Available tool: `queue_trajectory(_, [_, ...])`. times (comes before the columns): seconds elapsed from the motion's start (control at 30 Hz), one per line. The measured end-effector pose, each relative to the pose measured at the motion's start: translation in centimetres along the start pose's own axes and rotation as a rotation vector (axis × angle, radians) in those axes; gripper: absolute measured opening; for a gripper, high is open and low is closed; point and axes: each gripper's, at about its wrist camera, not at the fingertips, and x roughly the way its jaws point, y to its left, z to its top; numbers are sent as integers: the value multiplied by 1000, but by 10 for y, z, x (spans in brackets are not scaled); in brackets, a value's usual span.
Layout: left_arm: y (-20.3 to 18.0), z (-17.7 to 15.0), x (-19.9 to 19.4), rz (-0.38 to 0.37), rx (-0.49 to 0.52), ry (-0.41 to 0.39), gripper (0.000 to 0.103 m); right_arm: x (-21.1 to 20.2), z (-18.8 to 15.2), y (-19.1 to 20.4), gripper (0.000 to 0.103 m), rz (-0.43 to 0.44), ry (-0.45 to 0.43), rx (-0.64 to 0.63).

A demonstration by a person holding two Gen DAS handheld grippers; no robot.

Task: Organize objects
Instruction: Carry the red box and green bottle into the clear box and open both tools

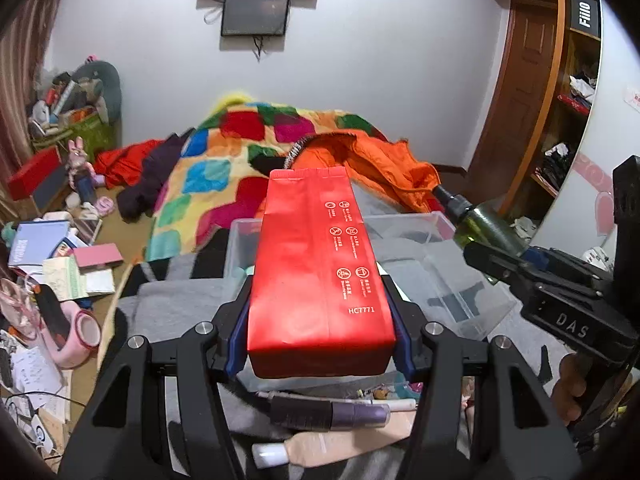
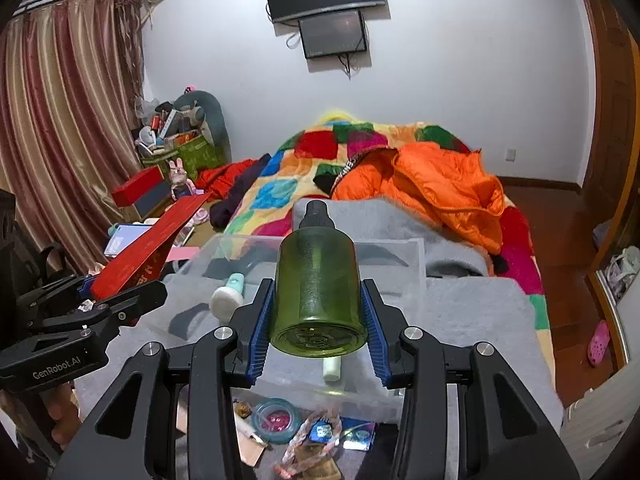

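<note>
My left gripper (image 1: 320, 332) is shut on a long red paper box (image 1: 316, 264), which points away over the clear plastic bin (image 1: 472, 280). At the right of that view my right gripper (image 1: 494, 262) shows from the side, holding the green bottle (image 1: 486, 226). In the right wrist view my right gripper (image 2: 318, 336) is shut on the green bottle (image 2: 316, 292), black cap forward, above the clear plastic bin (image 2: 416, 256). The left gripper (image 2: 120, 300) with the red box (image 2: 152, 240) is at the left. A white and mint tube (image 2: 228, 296) lies in the bin.
The bin sits on a grey blanket (image 2: 472, 312) on a bed with a patchwork quilt (image 2: 280, 196) and an orange jacket (image 2: 440, 184). Small items (image 2: 288, 428) lie in front of the bin. Books and clutter (image 1: 60, 264) cover the floor at left; a wooden shelf (image 1: 568, 120) stands right.
</note>
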Motion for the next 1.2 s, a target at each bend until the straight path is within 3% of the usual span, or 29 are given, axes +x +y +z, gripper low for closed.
queue_trajectory(0.43, [-18,2,70,-89,33,201,57,53,-5,-12,38,-68,117,1])
queue_trajectory(0.57, [-20,0,81,-85,54,233,57,62,-10,-15,38,-84,152,-1])
queue_trajectory(0.93, [-19,-1,75,-79,54,225,58,64,-14,-14,38,-98,168,-14])
queue_trajectory(1.1, [-18,0,59,-72,54,183,68,59,-13,-14,39,-79,170,-10])
queue_trajectory(1.2, [-18,2,47,-70,55,157,72,51,-13,-14,45,-69,157,-8])
